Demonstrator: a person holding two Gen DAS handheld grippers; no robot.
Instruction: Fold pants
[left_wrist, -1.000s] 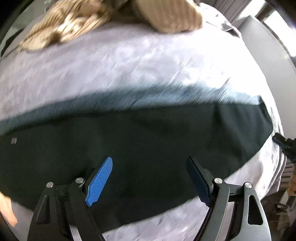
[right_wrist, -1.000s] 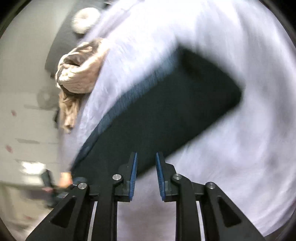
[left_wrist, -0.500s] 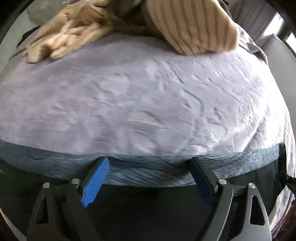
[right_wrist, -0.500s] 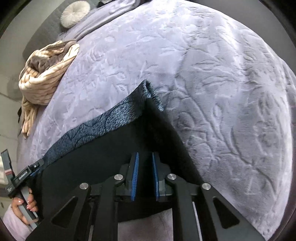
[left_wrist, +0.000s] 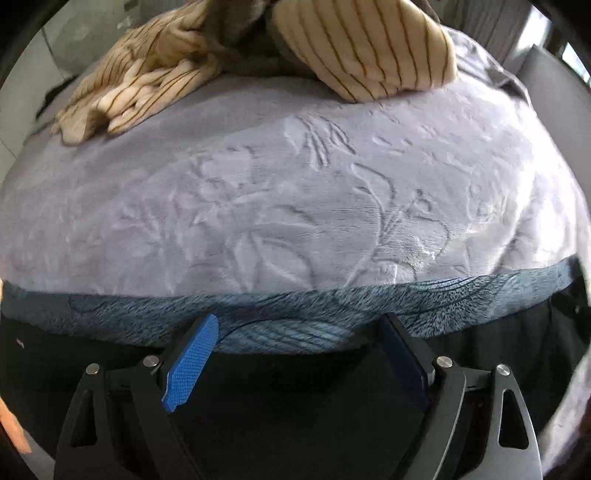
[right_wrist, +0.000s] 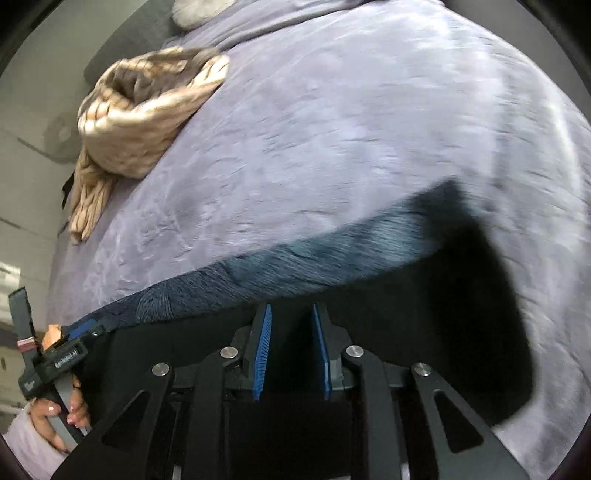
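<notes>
Across the lavender bed (left_wrist: 295, 192), saw the dark pants (left_wrist: 295, 413) spread flat close below both cameras, with a blue-grey patterned band (left_wrist: 110, 314) along the far edge. Looked like a fold just laid or one about to be taken; could not tell which. Judged the step as a re-grip between folds.

Poised the left gripper (left_wrist: 297, 326) steeply down over that band, fingers spread wide, with nothing between them but air above the cloth. Poised the right gripper (right_wrist: 291, 310) over the black fabric near the pants' end, fingers narrowly apart and opening, with no cloth visibly pinched.

Called next for both pairs of fingers to drop onto one edge, pinch all layers together and carry them over evenly.

Noted a beige striped throw (left_wrist: 369, 48) heaped at the bed's far side, well apart from the pants, and a round cushion (right_wrist: 199, 11) beyond. Found nothing in the fold's way. Risked only the layers creeping on the plush.
</notes>
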